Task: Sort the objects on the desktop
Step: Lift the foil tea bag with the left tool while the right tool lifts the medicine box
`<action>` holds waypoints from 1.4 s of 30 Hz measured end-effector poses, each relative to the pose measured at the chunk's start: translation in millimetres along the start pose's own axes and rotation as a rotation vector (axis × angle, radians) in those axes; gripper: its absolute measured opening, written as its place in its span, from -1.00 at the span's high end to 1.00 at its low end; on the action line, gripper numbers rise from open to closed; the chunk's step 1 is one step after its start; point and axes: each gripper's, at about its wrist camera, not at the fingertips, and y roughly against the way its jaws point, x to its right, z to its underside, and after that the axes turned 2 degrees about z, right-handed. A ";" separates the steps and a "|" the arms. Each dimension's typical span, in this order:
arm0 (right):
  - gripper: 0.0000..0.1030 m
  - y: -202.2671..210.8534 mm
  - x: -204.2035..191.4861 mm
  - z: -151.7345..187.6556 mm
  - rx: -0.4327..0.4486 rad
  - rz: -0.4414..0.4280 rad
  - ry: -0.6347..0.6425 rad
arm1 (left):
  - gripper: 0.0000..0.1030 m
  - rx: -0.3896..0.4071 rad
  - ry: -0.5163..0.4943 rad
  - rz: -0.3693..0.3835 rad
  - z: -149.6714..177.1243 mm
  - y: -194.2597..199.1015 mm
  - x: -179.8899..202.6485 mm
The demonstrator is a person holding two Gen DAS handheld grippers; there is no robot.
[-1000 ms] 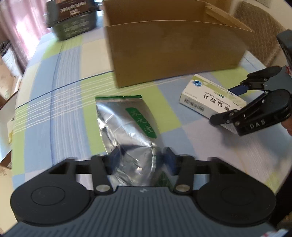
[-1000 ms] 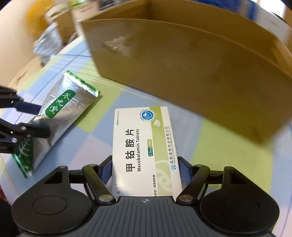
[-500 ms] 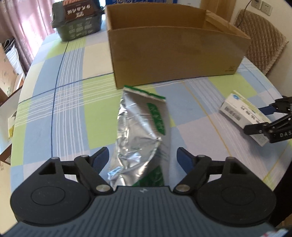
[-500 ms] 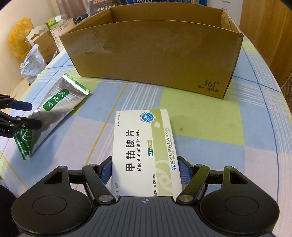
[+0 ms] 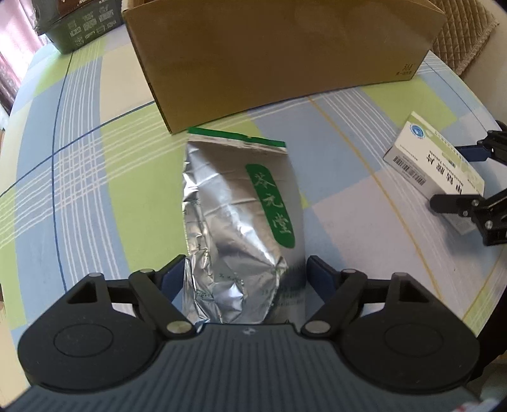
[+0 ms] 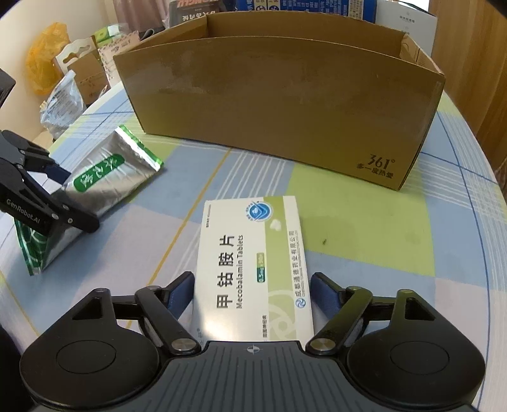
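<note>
A silver foil pouch (image 5: pixel 234 206) with a green label lies flat on the checked tablecloth (image 5: pixel 95 177), just in front of the open cardboard box (image 5: pixel 279 54). My left gripper (image 5: pixel 244 272) straddles the pouch's near end; its jaws are closing, the blue pads right at the pouch's edges without squeezing it. In the right wrist view a white and green medicine box (image 6: pixel 250 253) rests on the cloth between the fingers of my right gripper (image 6: pixel 252 285), whose jaws are opening, with a thin gap on each side. The pouch (image 6: pixel 107 180) and left gripper (image 6: pixel 77 199) show at the left there.
The cardboard box (image 6: pixel 279 104) stands across the far side of the table. A dark green box (image 5: pixel 82 28) sits at the back left and a wicker chair (image 5: pixel 459 28) at the back right. Bags and packets (image 6: pixel 60 101) pile up beyond the table's left edge.
The left jaws let go of the crumpled pouch, spread wide, then dropped lower around its near end. The right jaws widened slightly off the medicine box.
</note>
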 end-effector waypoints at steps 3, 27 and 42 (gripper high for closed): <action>-0.52 -0.1 -0.1 -2.3 0.001 0.003 -0.009 | -0.10 -0.002 -0.009 0.009 -1.7 2.1 4.1; -0.32 15.3 -11.6 -7.3 0.025 0.058 -0.021 | 0.09 -0.017 -0.026 -0.001 0.7 10.9 26.2; -0.32 87.1 -1.2 1.5 0.096 0.045 -0.129 | 0.10 0.077 0.028 -0.004 2.6 79.8 67.0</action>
